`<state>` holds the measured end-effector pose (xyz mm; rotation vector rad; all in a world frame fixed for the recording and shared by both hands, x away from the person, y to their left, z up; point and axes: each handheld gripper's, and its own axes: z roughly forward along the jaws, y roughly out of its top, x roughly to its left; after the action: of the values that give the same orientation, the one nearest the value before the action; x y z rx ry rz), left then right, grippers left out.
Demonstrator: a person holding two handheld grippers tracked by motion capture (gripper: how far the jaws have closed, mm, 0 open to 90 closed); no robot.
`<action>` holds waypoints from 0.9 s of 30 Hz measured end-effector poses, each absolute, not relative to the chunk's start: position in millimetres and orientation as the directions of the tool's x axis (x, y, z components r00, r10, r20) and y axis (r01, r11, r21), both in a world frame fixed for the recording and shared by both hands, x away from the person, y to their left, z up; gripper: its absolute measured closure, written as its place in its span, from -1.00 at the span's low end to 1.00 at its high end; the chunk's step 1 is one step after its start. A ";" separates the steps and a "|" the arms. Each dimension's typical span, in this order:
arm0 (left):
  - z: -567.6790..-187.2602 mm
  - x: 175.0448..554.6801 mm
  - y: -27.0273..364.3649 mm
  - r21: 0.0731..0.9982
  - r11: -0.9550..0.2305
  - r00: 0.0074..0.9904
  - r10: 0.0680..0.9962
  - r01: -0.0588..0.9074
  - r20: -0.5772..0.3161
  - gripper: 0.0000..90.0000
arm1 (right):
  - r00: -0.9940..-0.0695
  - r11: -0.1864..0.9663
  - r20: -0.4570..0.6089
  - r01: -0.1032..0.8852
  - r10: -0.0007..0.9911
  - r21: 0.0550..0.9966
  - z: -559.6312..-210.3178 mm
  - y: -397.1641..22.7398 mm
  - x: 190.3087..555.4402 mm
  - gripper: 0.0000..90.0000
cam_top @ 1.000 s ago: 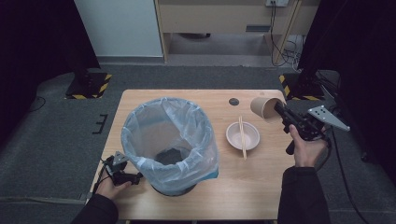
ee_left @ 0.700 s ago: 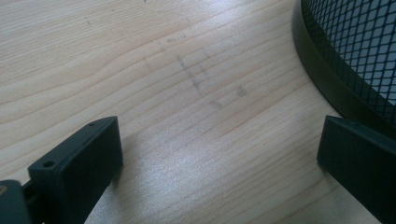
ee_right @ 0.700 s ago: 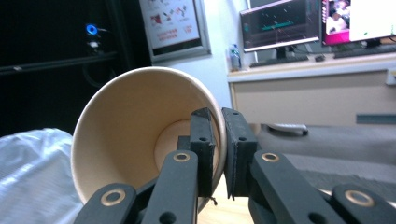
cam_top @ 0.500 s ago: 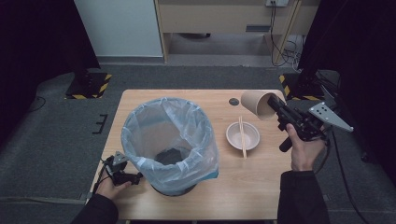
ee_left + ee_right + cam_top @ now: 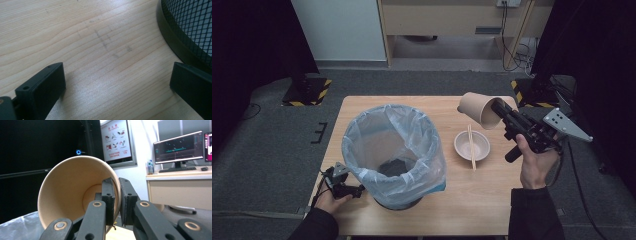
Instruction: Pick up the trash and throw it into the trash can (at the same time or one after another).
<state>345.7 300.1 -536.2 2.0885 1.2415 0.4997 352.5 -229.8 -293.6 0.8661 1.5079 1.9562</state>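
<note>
Table [image 5: 472,200] first, with the lined bin [image 5: 392,150] standing big at its near-left and something dark already lying at the bottom of it. Right gripper [image 5: 498,111] has its jaws clenched on the rim of the paper cup [image 5: 474,107], held up in the air beyond the bowl [image 5: 472,145], so I'd say the cup is bound for the bin and not yet in. Bowl and chopsticks [image 5: 472,147] sit untouched, and the left gripper [image 5: 117,82] rests low by the bin's base, jaws spread wide on nothing.

**Table layout**

A lined bin [image 5: 393,155] stands on the table [image 5: 472,200], left of centre. The bowl [image 5: 471,145] sits to its right, chopsticks [image 5: 471,146] across it. The left tool [image 5: 343,186] rests just left of the bin's base. The right tool [image 5: 501,111] holds a cup [image 5: 476,110] above the table's far right.
</note>
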 end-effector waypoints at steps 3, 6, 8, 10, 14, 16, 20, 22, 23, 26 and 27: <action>-536.2 345.7 300.1 0.697 -0.341 0.479 0.878 0.630 -0.004 -1.00 | -0.687 -0.250 0.166 -0.024 0.707 0.968 -288.6 -222.2 348.8 0.87; -536.4 345.7 300.1 0.699 -0.340 0.479 0.878 0.629 -0.004 -1.00 | -0.706 -0.243 0.154 -0.026 0.691 0.970 -286.0 -214.8 346.6 0.87; -536.2 345.7 300.1 0.697 -0.341 0.479 0.878 0.630 -0.004 -1.00 | -0.720 -0.239 0.148 -0.024 0.677 0.971 -284.3 -209.0 345.4 0.87; -536.4 345.7 300.1 0.699 -0.340 0.479 0.878 0.629 -0.004 -1.00 | -0.734 -0.235 0.143 -0.024 0.664 0.972 -282.3 -202.9 344.1 0.87; -536.2 345.7 300.1 0.697 -0.341 0.479 0.878 0.630 -0.004 -1.00 | -0.756 -0.218 0.120 -0.030 0.643 0.976 -278.1 -191.3 341.2 0.87; -536.4 345.7 300.1 0.699 -0.341 0.479 0.878 0.629 -0.003 -1.00 | -0.759 -0.215 0.117 -0.031 0.640 0.976 -277.3 -188.7 340.7 0.87; -536.4 345.7 300.1 0.699 -0.340 0.479 0.878 0.629 -0.004 -1.00 | -0.775 -0.216 0.115 -0.029 0.622 0.976 -275.0 -178.1 341.6 0.87; -536.4 345.7 300.1 0.699 -0.340 0.479 0.878 0.629 -0.004 -1.00 | -0.785 -0.206 0.106 -0.028 0.610 0.978 -273.1 -168.1 342.8 0.87; -536.2 345.7 300.1 0.697 -0.341 0.479 0.878 0.630 -0.004 -1.00 | -0.790 -0.203 0.104 -0.026 0.604 0.979 -272.4 -164.9 343.1 0.87; -536.4 345.7 300.1 0.699 -0.340 0.479 0.878 0.629 -0.004 -1.00 | -0.795 -0.197 0.098 -0.027 0.598 0.980 -270.8 -158.5 343.5 0.87; -536.2 345.7 300.1 0.697 -0.341 0.479 0.878 0.630 -0.004 -1.00 | -0.802 -0.200 0.097 -0.028 0.589 0.979 -268.8 -152.1 343.9 0.87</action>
<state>345.7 300.1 -536.2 2.0886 1.2412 0.4995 343.9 -152.1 -268.8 0.6537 1.6605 2.0528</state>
